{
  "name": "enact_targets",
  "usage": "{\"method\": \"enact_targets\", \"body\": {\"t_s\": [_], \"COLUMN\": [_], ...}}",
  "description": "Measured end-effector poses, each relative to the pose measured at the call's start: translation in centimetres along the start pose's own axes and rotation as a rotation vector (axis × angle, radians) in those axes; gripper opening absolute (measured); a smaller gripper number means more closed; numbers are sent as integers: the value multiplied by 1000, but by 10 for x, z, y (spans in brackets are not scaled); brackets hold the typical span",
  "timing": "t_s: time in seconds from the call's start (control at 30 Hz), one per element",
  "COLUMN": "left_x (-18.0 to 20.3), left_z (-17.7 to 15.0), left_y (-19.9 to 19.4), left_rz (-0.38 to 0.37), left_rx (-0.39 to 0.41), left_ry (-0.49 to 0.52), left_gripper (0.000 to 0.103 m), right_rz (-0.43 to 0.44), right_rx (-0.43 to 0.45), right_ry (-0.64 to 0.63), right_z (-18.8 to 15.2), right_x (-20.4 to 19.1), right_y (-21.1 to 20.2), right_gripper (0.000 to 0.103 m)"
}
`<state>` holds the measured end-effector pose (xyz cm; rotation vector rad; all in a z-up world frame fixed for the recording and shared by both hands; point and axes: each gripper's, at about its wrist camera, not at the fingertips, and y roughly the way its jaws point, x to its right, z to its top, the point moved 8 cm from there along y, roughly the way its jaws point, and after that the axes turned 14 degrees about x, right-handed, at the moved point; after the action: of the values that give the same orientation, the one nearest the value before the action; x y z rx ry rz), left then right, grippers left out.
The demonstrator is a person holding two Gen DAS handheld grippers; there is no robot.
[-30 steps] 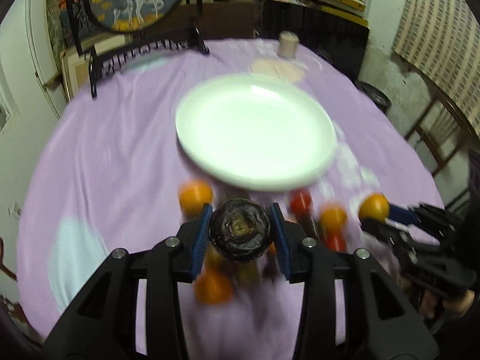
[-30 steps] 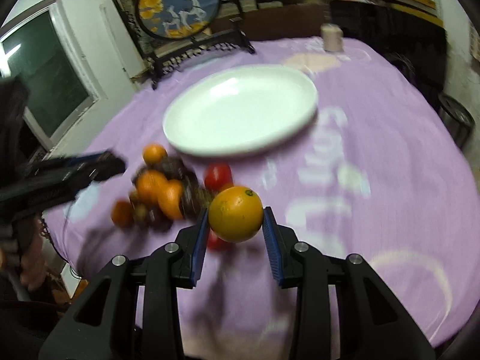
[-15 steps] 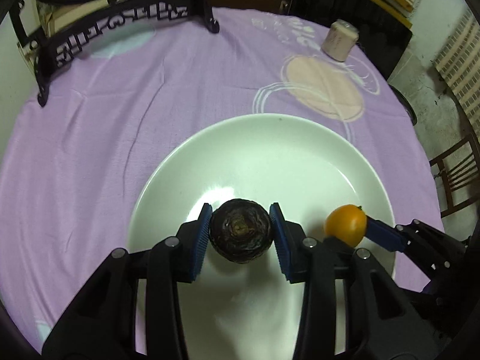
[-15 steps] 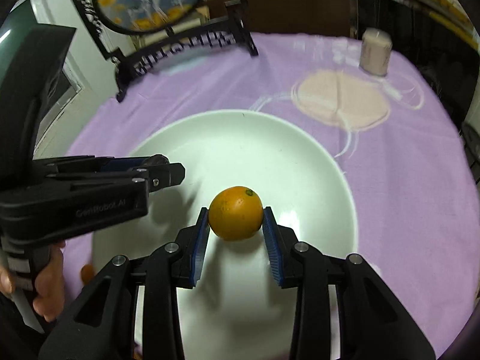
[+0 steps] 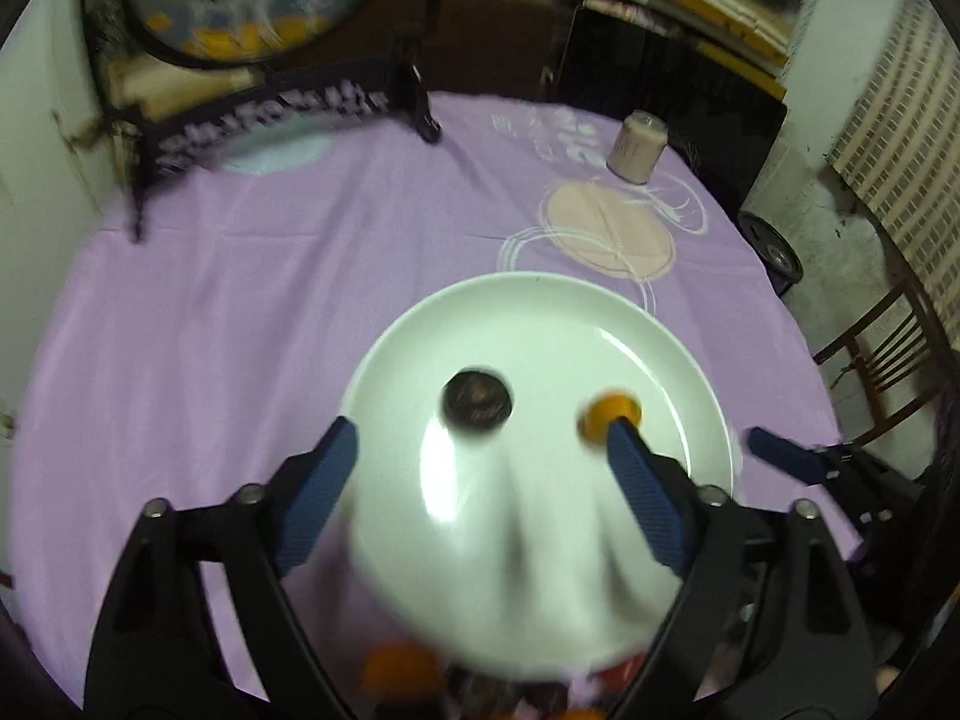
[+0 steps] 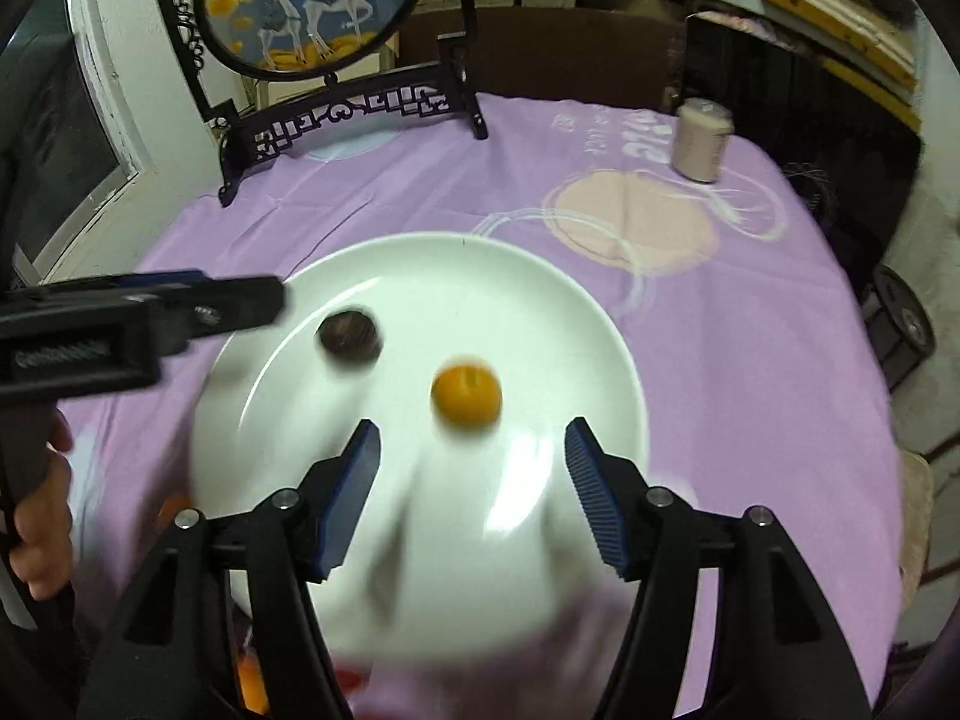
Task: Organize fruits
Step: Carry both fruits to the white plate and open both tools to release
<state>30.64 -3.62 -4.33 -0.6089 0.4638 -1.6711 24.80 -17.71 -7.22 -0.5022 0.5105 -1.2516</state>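
Note:
A white plate (image 5: 672,354) lies on the purple tablecloth. A dark round fruit (image 5: 477,401) and an orange (image 5: 603,411) rest on it; both also show in the right wrist view, the dark fruit (image 6: 349,336) left of the orange (image 6: 467,394). My left gripper (image 5: 480,480) is open and empty, pulled back above the near part of the plate. My right gripper (image 6: 471,471) is open and empty just behind the orange. Blurred fruits (image 5: 399,669) lie at the near table edge, partly hidden.
A black carved stand with a round painted screen (image 6: 336,102) stands at the back left. A beige cup (image 6: 701,141) is at the back right. A wooden chair (image 5: 882,354) is off the table's right side. The left gripper's body (image 6: 138,312) crosses the plate's left side.
Both grippers opened and let go of their fruits, which now rest on the plate. Both grippers drew back and up from the plate.

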Motion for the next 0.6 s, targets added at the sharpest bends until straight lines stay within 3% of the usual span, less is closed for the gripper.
{"method": "enact_targets", "body": {"t_s": [0.03,0.13,0.3,0.6], "left_x": [-3,-8,-20,-44], "left_z": [-8,-46,-96,-121], "left_y": [-18,-64,-100,-125], "left_rz": [18,34,51,107], "left_rx": [31,92,88,90], "left_ry": [11,2,-11,-1], "left_gripper": [97,98,98,98], "right_rz": [-7,-23,-38,-46], "right_rx": [18,98,114,134], "right_ry": [8,66,101,52], "right_z": [-9,-40,-56,-61], "right_x": [-3,-10,-13,-29], "right_y": [-16,-59,-83,-105], "right_gripper": [75,88,88,88]}}
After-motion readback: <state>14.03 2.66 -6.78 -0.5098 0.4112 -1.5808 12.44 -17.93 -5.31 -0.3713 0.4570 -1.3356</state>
